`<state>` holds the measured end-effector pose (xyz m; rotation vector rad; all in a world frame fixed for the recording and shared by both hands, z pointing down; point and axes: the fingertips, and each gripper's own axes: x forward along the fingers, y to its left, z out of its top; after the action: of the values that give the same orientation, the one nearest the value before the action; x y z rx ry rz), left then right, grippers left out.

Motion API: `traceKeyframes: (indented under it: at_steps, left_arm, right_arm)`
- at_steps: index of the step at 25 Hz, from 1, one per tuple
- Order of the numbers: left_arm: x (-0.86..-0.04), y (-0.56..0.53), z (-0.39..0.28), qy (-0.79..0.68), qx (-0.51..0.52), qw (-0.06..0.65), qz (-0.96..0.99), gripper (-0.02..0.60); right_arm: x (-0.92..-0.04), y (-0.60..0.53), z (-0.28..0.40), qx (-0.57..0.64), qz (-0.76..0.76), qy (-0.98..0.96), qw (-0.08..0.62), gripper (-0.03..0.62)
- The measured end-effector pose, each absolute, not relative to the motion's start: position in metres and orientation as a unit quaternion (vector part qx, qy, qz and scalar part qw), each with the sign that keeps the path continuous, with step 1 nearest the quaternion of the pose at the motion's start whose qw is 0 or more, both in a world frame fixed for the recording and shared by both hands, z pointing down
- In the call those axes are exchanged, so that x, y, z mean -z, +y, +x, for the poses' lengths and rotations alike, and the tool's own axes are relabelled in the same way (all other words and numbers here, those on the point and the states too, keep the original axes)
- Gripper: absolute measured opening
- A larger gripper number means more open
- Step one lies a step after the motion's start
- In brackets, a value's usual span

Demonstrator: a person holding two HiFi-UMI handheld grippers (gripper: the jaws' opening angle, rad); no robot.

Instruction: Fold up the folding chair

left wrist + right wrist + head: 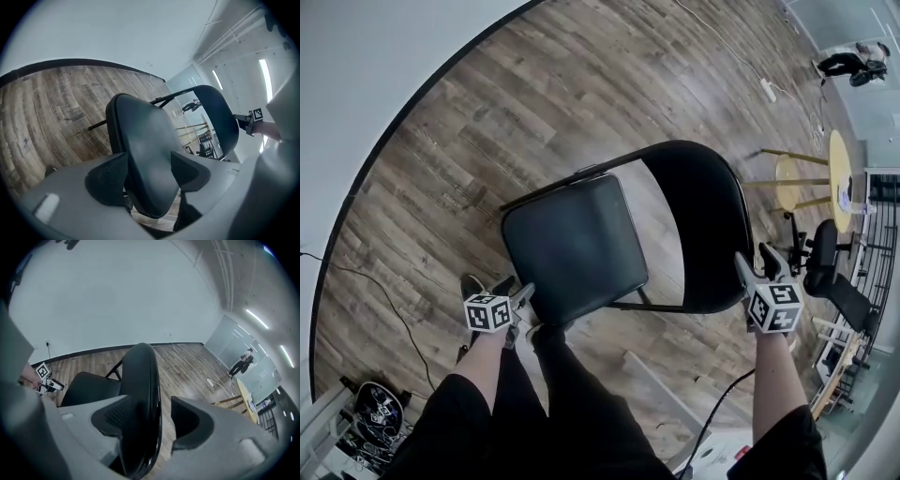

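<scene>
At the far left of the head view a thin cable (389, 309) runs over the wood floor (487, 122). A dark bag (375, 410) lies near the lower corner, beside the person's legs (534, 403) in black shorts. A shoe (472, 284) stands just beside the left gripper (523, 298). Nothing lies between the grippers and the chair. On the right side, well apart from the chair, there are a wooden stool (787, 180), a round yellow counter (838, 169) and a black office chair (822, 255). Further away, near the top, are a power strip (768, 90) and another person (853, 63).

The folding chair (577, 246) stands unfolded on the floor in the middle, directly in front of the person. Its long axis goes across the picture: the seat is at the left with its front edge toward the left, and the backrest (703, 225) stands upright at the right.

The left gripper's fingers stand wide, one on each side of the seat's front corner. The right gripper (755, 264) has its fingers wide around the edge of the backrest, and a strip of floor shows between this edge and one finger.

The chair's legs are mostly hidden under the seat; only a bar behind it and a tube below it show. In the left gripper view the near seat corner is blurred and fills the gap between the fingers. Both forearms are cut off by the lower edge.
</scene>
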<state>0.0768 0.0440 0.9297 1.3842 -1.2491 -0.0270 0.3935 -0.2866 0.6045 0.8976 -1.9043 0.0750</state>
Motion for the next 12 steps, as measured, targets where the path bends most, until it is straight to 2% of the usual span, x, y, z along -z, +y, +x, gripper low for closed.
traceKeyframes:
  at_steps: [12]
  left_arm:
    - [-0.966,0.062,0.095,-0.530,0.027,0.614,0.584,0.327]
  right_arm:
    - [-0.611,-0.297,0.387,-0.023,0.332,-0.806,0.490,0.273]
